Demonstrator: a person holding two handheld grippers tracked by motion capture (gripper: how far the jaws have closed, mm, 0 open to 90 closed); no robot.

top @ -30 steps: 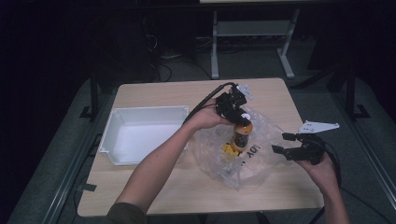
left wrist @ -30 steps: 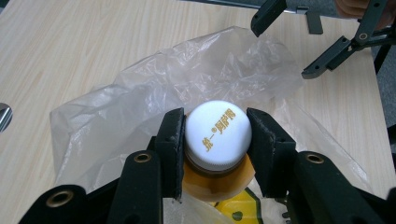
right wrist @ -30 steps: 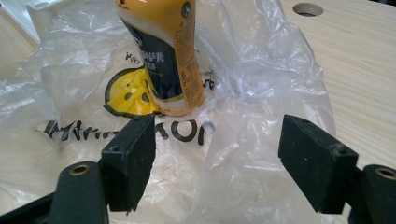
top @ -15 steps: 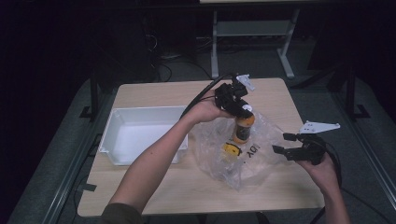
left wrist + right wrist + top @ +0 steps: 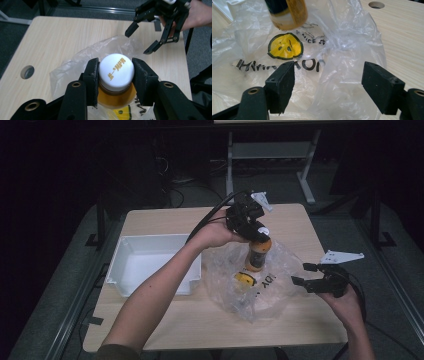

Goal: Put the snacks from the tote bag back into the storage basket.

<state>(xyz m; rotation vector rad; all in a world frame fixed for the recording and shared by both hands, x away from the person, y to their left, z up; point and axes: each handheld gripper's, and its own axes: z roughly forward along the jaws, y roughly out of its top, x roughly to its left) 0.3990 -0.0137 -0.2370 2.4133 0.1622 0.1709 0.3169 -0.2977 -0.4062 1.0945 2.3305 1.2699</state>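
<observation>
An orange bottle [image 5: 257,256] with a white cap [image 5: 116,70] hangs upright above a clear plastic bag [image 5: 252,281] printed with a yellow face [image 5: 285,46] and black letters. My left gripper [image 5: 115,75] is shut on the cap, a pad on each side, and holds the bottle [image 5: 287,13] clear of the crumpled bag [image 5: 332,57]. My right gripper [image 5: 303,274] stands open at the bag's right edge, near the table's right side. Its pads [image 5: 283,85] frame a fold of the bag without pressing it. The right gripper [image 5: 150,37] also shows beyond the bottle in the left gripper view.
A white tray [image 5: 131,251] sits on the left half of the wooden table [image 5: 170,320]. A round hole [image 5: 27,72] goes through the tabletop near one corner. Dark floor and a metal frame [image 5: 270,155] lie beyond the far edge.
My left gripper has lifted the bottle up out of the bag's folds, and it now hangs higher. The right gripper has stayed where it was, still open.
</observation>
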